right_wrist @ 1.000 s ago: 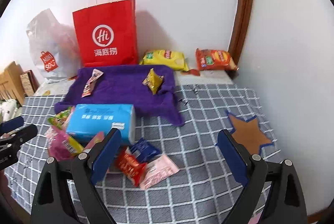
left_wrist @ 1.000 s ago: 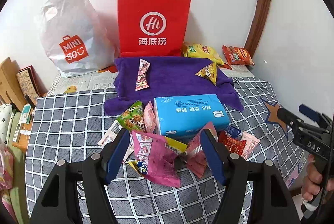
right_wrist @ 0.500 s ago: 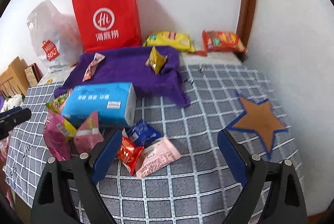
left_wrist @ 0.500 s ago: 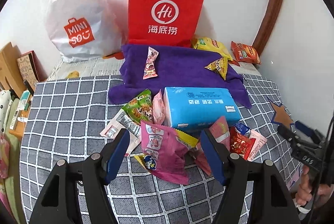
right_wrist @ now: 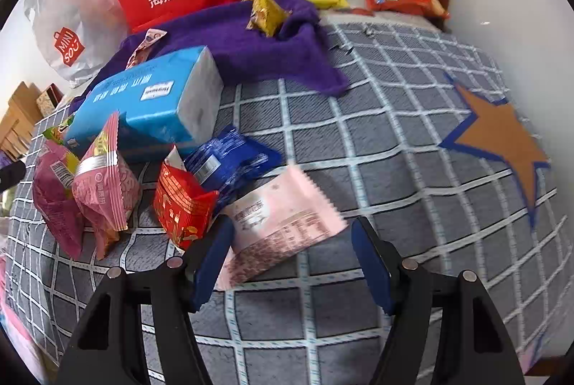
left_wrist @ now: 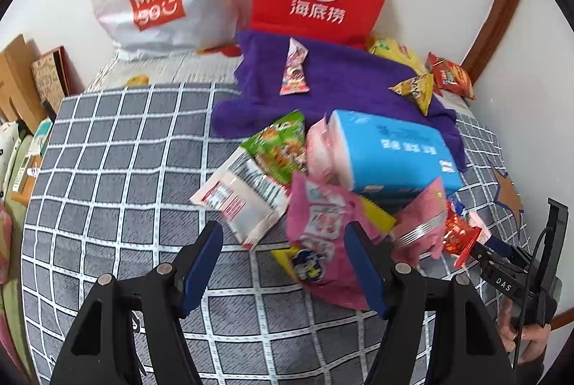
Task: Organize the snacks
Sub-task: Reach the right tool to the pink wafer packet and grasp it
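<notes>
1. One pale pink snack packet (right_wrist: 283,223) lies flat on the checked cloth (right_wrist: 412,170), its long side slanting from near-left to far-right.
2. It sits between the fingers of the right gripper (right_wrist: 290,259), which are closing but not yet squeezing it.
3. Left gripper (left_wrist: 283,263) hangs open, empty, farther left.

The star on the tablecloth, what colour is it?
The star is orange-brown with a blue edge, clearest from the right wrist.

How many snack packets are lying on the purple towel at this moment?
2. A pink striped packet lies on the left part of the purple towel, and a yellow triangular packet lies near its right edge. The blue tissue pack may hide others.
</notes>
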The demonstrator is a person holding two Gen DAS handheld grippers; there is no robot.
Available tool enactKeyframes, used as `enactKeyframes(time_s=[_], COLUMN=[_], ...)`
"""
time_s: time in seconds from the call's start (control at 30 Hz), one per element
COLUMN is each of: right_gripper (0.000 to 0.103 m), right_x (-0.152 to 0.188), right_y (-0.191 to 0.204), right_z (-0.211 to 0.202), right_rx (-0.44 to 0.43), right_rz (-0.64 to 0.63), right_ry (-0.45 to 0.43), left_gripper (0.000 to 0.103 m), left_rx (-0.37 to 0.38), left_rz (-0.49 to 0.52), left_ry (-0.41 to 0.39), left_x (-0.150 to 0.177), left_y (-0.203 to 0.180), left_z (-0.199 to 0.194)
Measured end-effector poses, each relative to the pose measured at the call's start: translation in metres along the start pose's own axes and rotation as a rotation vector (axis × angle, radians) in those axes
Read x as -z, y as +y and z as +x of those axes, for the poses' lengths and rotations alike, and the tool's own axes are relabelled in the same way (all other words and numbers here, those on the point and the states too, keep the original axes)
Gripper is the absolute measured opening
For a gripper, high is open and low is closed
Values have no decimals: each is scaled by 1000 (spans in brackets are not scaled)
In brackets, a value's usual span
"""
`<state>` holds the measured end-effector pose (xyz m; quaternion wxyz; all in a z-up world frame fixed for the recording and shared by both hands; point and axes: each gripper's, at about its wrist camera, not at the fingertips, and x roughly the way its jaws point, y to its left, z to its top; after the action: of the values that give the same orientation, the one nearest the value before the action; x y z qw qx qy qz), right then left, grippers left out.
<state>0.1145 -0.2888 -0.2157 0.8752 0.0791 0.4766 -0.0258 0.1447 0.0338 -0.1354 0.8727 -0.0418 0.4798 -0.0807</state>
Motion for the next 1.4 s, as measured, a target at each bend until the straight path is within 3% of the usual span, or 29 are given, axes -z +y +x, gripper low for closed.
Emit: enactKeyframes(time_s=[0.23,0.33,0.53,0.6,0.67,0.8,0.87,0.93,1.07,1.2,1.3,1.4], right_gripper=[66,34,34,34,34,41,66,74,74,74,74,73], right_x=[-10,-14,-11,-7,-3,2,1,1,6,13,13,7], right_y=[11,14,3,-3,-4,4,9,10,0,-10,-7,-4], right_z=[13,14,-5,-13,-13,0,-1,-3,-15,-24,-22,-5], right_rx=[-21,-46,-63,-119,-168,-151,-114,-68,16,-29,8,-11], right_rz=[-6,-31,-87,-104,-143,-180,-190,-194,-159,-68,-63,-57], right_ry=[-10,-22,-19,-6,29,71,59,57,53,28,-9,12], left_gripper=[68,68,68,68,68,68,68,68,68,68,68,68], left_rx=[-11,-18,-19,-18,-14,-8,-9,-7,-1,12,14,9], left_rz=[-17,-14,-23,-26,-26,-26,-20,-17,-14,-12,-9,-13], left_ry=[3,4,8,7,10,14,17,17,13,13,13,4], left_x=[0,1,4,6,7,9,10,12,12,12,12,13], left_y=[9,10,15,15,14,10,8,7,6,4,5,11], left_z=[1,1,0,0,1,2,1,0,0,3,2,-3])
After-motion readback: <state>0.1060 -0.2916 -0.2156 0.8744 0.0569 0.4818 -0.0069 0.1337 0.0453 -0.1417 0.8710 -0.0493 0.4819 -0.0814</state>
